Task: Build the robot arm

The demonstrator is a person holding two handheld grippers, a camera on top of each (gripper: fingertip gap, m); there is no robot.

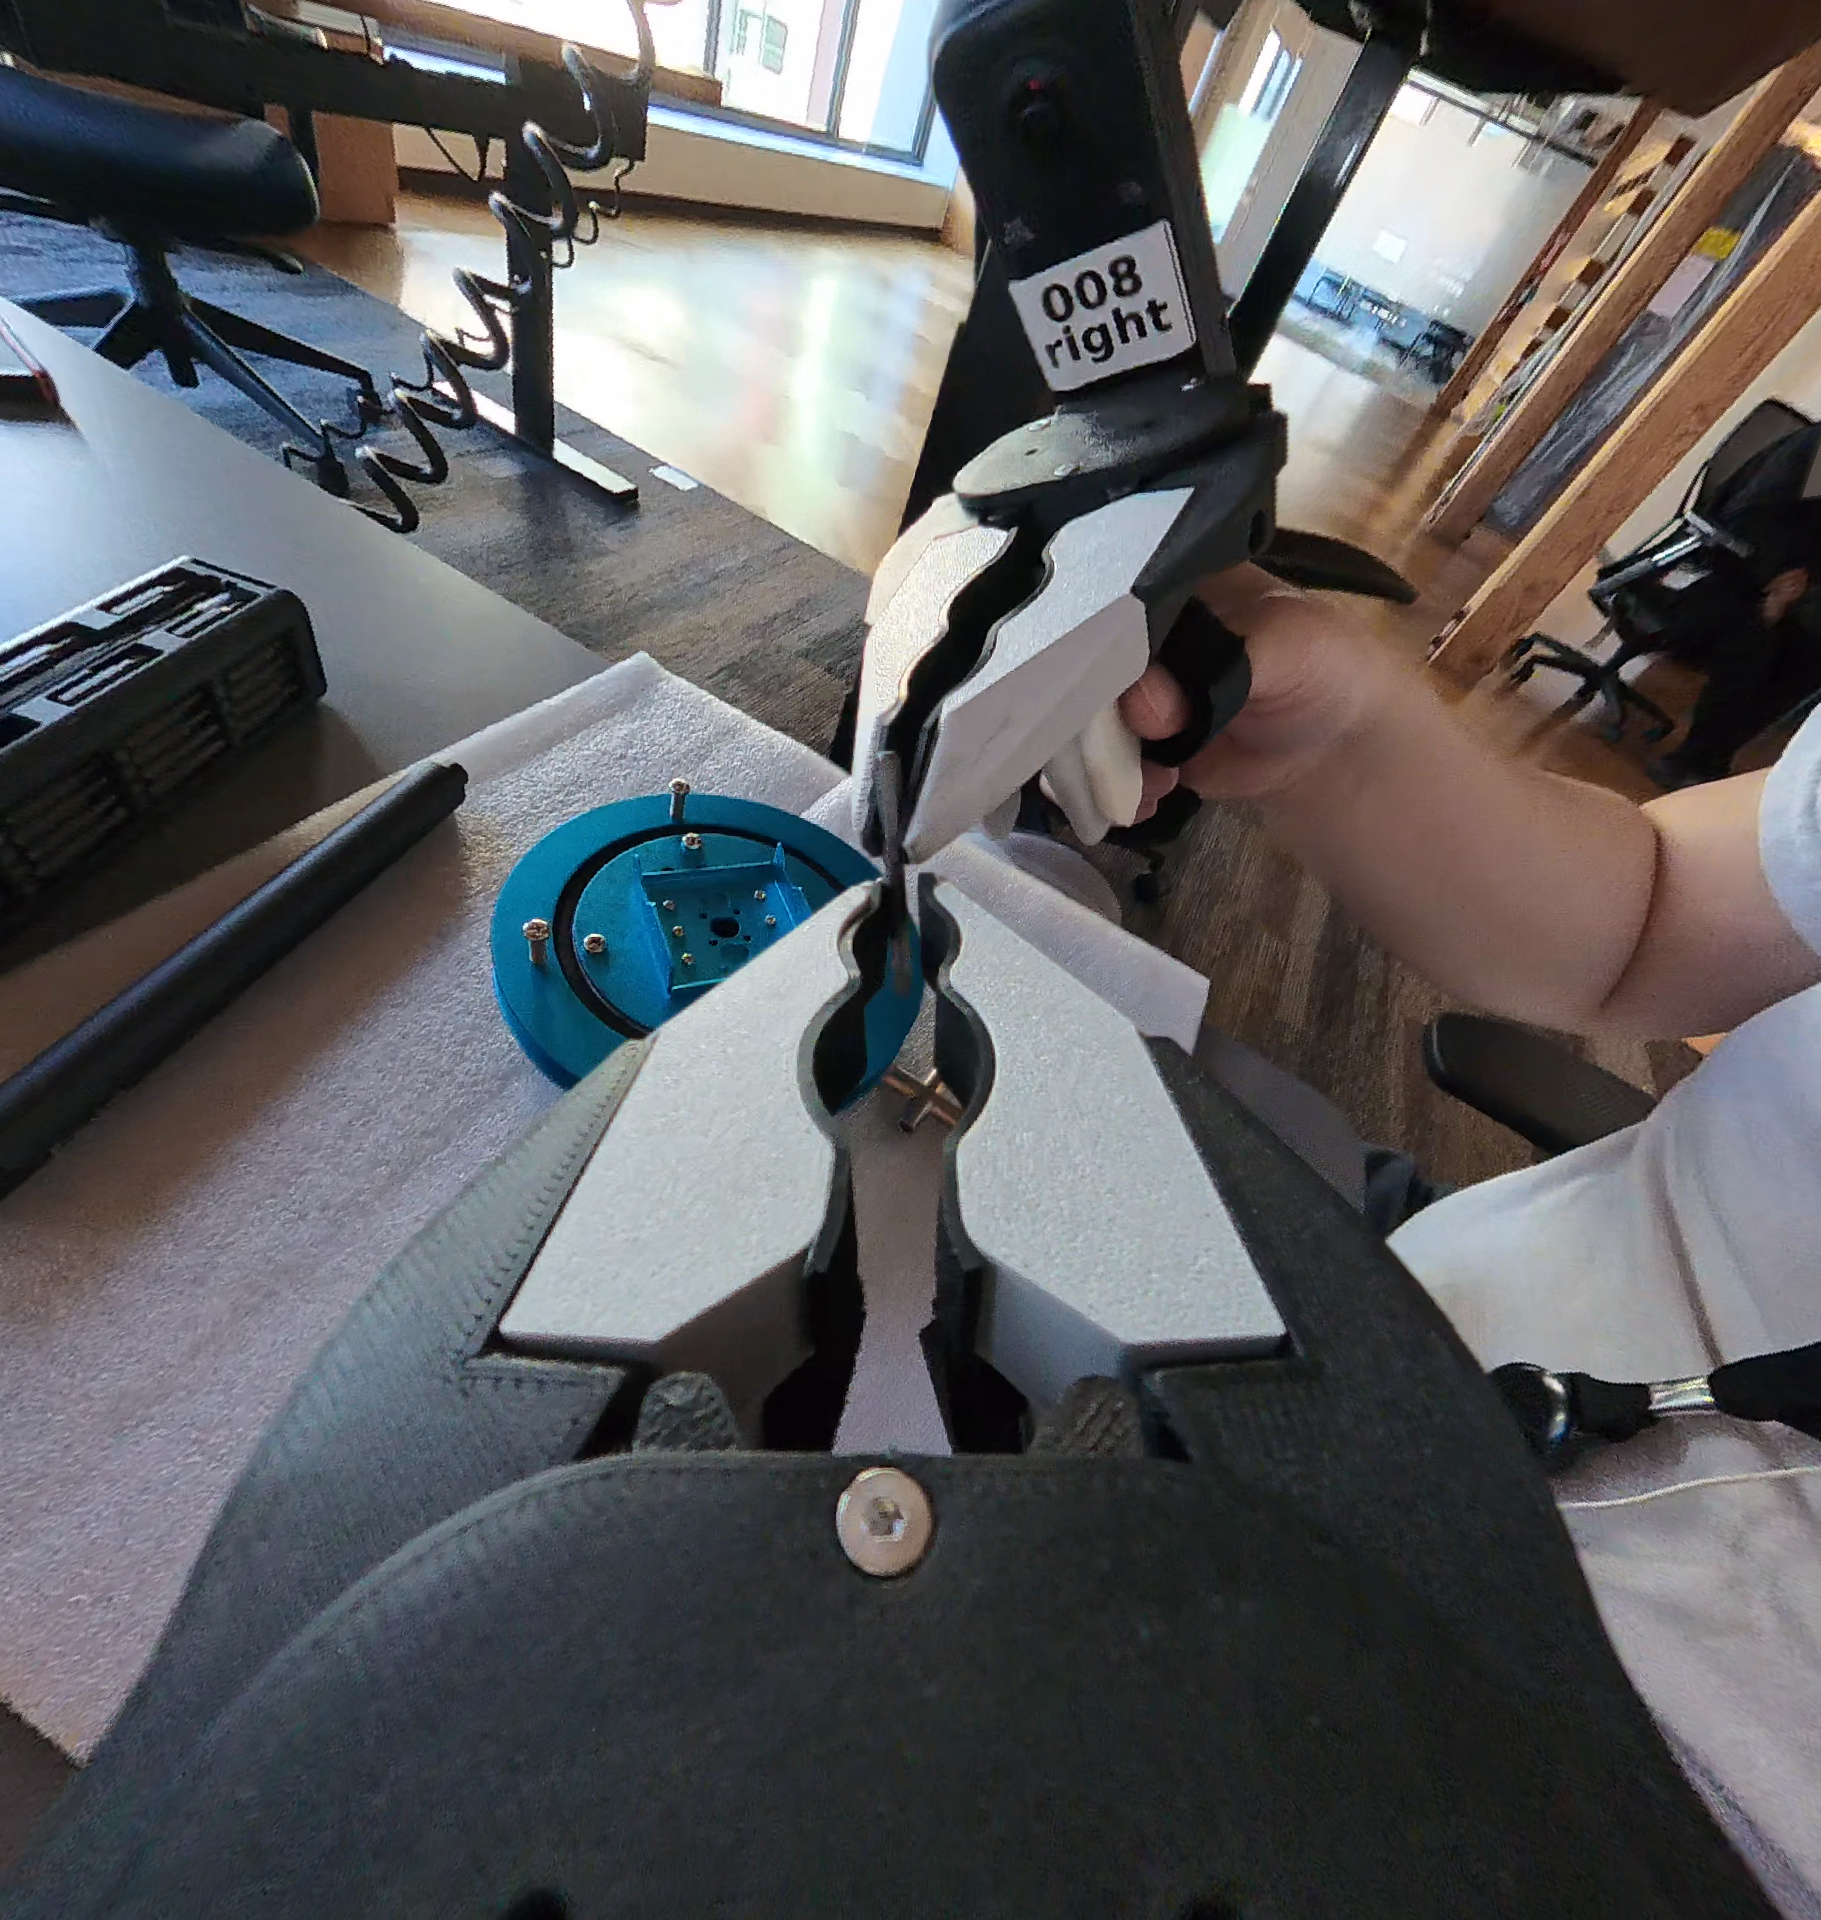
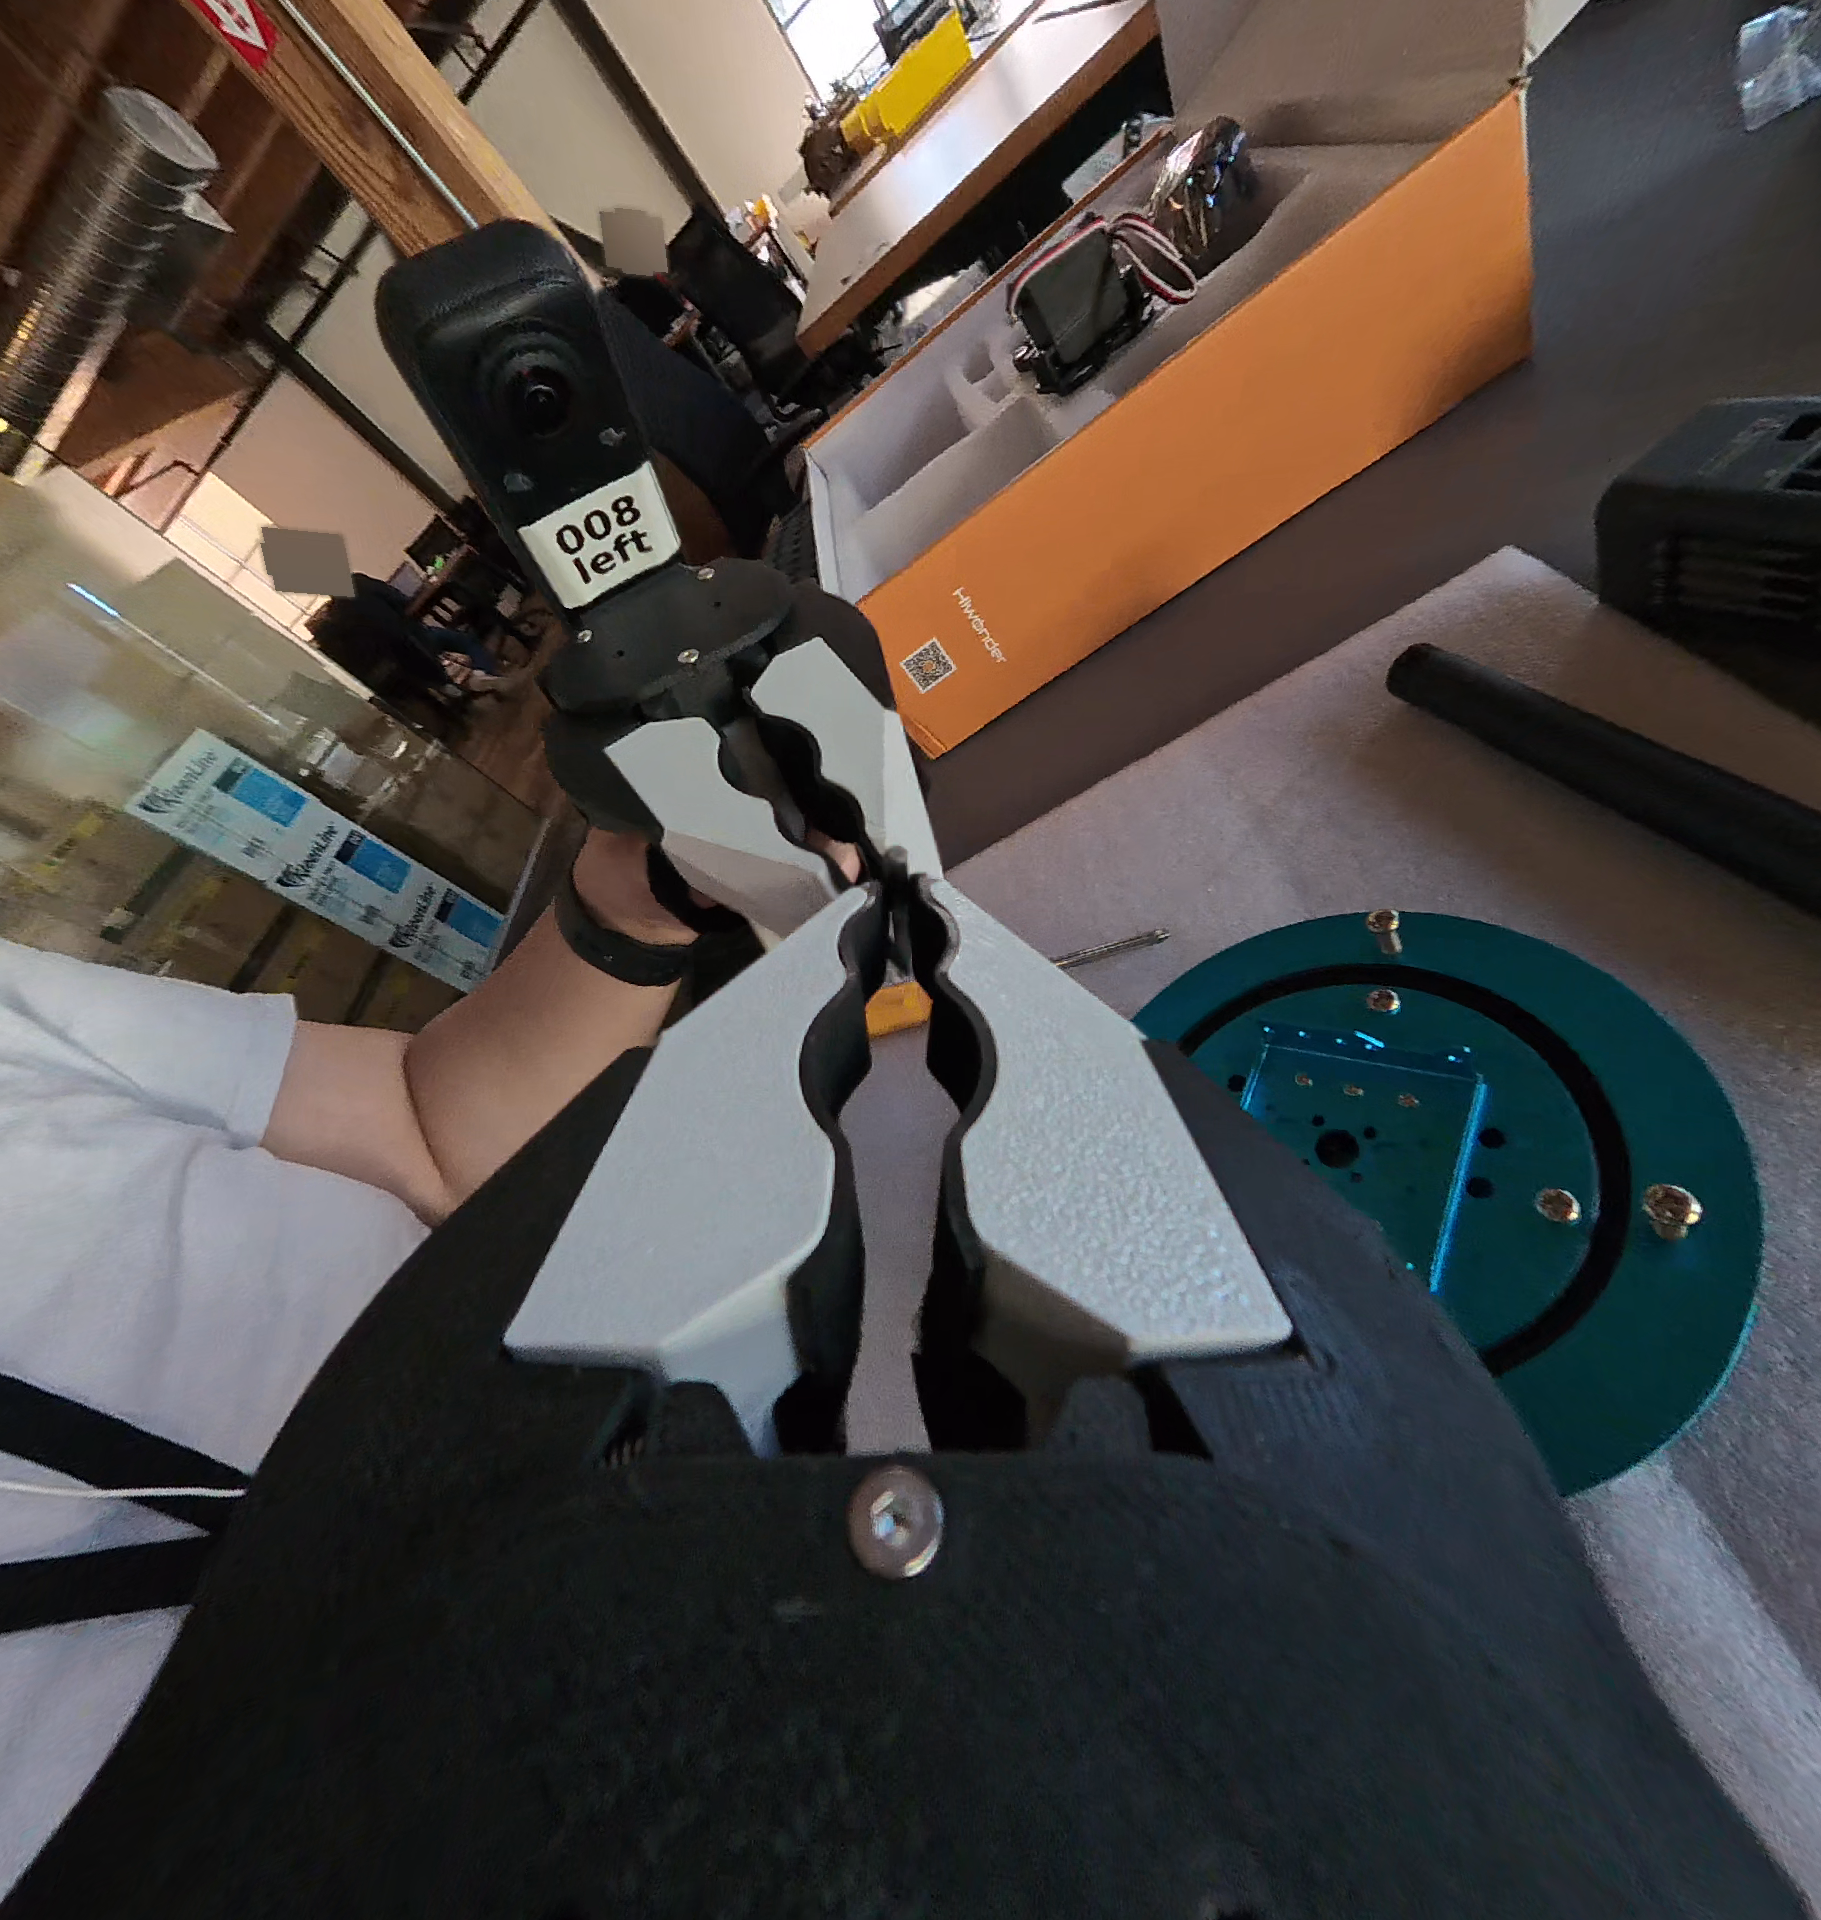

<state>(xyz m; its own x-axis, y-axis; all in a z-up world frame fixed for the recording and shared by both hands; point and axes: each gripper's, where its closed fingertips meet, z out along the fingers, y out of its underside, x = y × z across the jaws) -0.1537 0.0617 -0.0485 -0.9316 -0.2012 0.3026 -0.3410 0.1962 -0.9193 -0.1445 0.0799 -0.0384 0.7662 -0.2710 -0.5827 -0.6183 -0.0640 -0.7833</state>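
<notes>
Grey foam mat under blue slotted disc

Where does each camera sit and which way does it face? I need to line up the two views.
Left wrist view: sits on the left gripper, facing along its fingers toward the right gripper and blue disc; a hand and forearm show.
Right wrist view: sits on the right gripper, facing the left gripper; a forearm shows.
Shared: both grippers tip to tip pinching a thin dark piece, the disc, black tube.
</notes>
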